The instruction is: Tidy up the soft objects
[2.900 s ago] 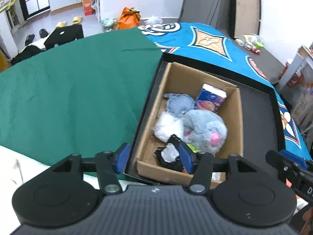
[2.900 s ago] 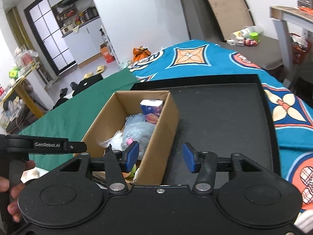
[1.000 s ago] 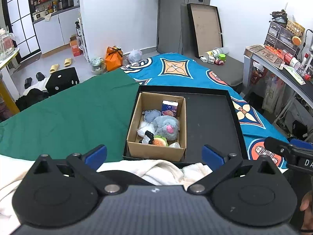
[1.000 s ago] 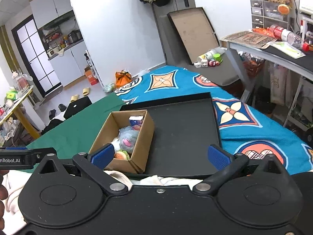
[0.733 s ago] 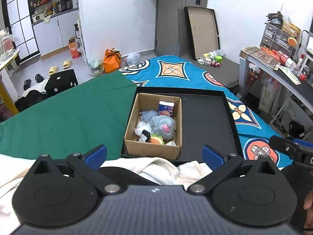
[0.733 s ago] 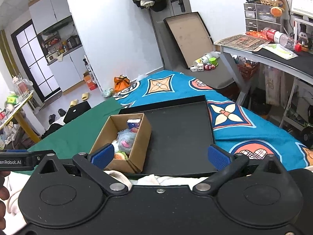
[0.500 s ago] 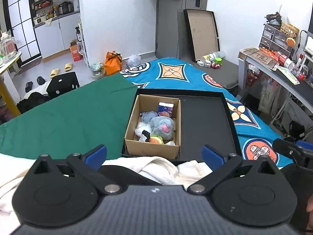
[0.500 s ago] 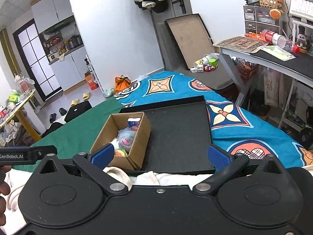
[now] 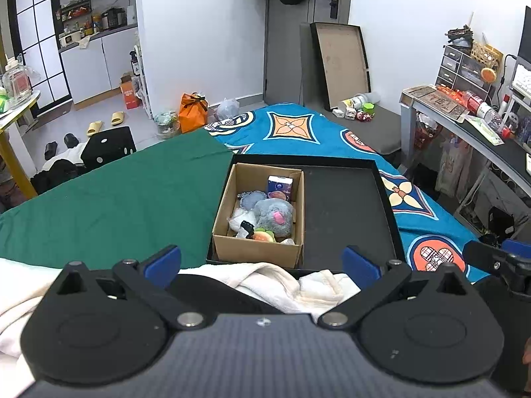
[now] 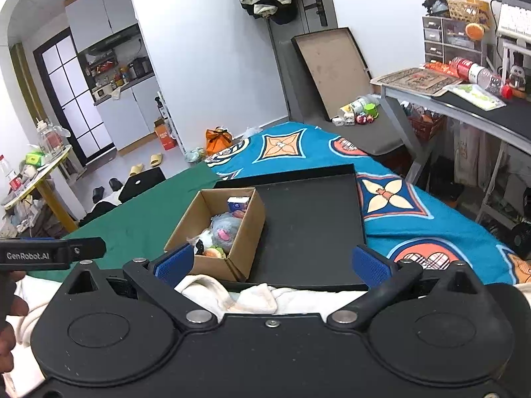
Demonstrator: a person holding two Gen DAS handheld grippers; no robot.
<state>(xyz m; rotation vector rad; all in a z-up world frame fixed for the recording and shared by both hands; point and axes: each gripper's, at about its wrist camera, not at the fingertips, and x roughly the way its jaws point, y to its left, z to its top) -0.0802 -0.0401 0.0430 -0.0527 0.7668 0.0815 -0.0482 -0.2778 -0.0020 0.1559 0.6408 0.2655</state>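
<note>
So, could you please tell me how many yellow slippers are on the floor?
2: both lie together on the floor before the white cabinets, one nearer the orange box, the other beside it. More may be hidden behind the bed.

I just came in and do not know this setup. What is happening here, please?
A person holds a two-finger claw in each hand, and both the left claw and the right claw are open and empty, held back from the work. Ahead, a cardboard box sits in the left part of a black tray on the bed. It holds soft things, among them a grey plush toy and a tissue pack. The tray's right part is bare.
</note>
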